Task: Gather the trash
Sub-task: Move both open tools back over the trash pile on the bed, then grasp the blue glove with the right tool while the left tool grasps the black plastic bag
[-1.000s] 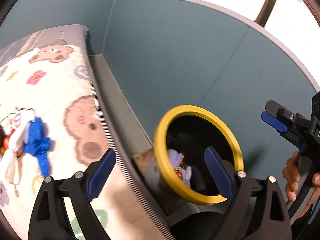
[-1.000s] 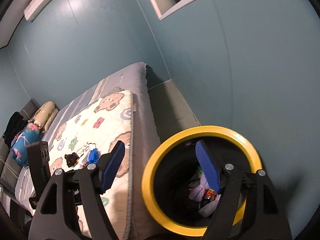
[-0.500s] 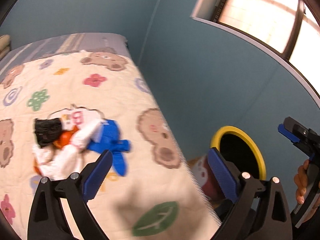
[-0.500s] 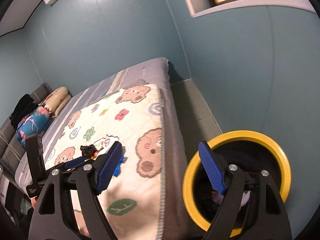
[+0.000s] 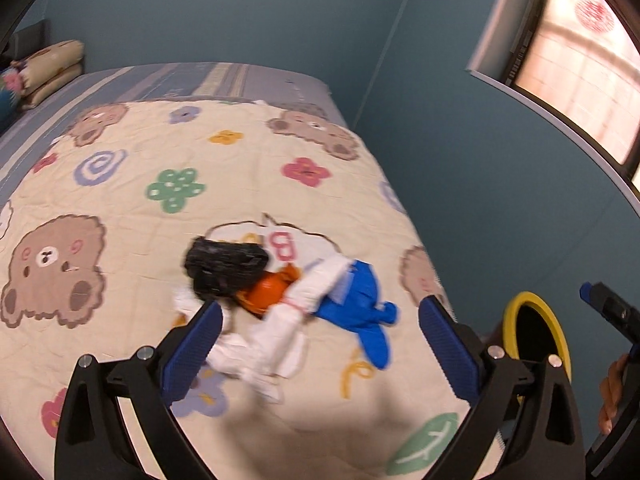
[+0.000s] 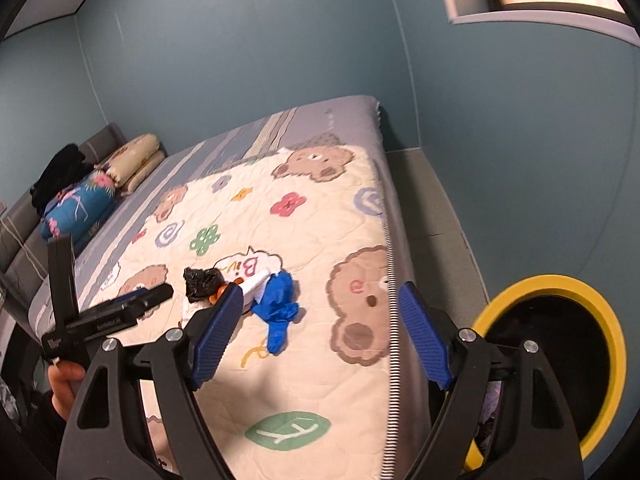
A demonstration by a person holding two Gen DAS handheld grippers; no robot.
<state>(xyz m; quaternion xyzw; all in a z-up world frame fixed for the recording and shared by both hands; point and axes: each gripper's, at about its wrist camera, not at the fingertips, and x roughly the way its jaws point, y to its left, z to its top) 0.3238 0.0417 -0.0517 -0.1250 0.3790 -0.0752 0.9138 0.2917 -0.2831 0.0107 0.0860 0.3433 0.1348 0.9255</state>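
A cream quilt [image 5: 248, 184] printed with brown bears and coloured flowers; ahead of the blue-padded fingers [image 5: 192, 354], black [image 5: 224, 266], orange [image 5: 268, 290], white [image 5: 276, 340] and blue [image 5: 360, 308] trash; yellow-rimmed black bin [image 6: 560, 280].

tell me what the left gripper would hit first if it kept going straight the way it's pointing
Probably the trash pile on the quilt. The left gripper, jaws open, frames the white crumpled paper, with the blue glove just right of it. Depth is unclear, so which piece comes first is uncertain.
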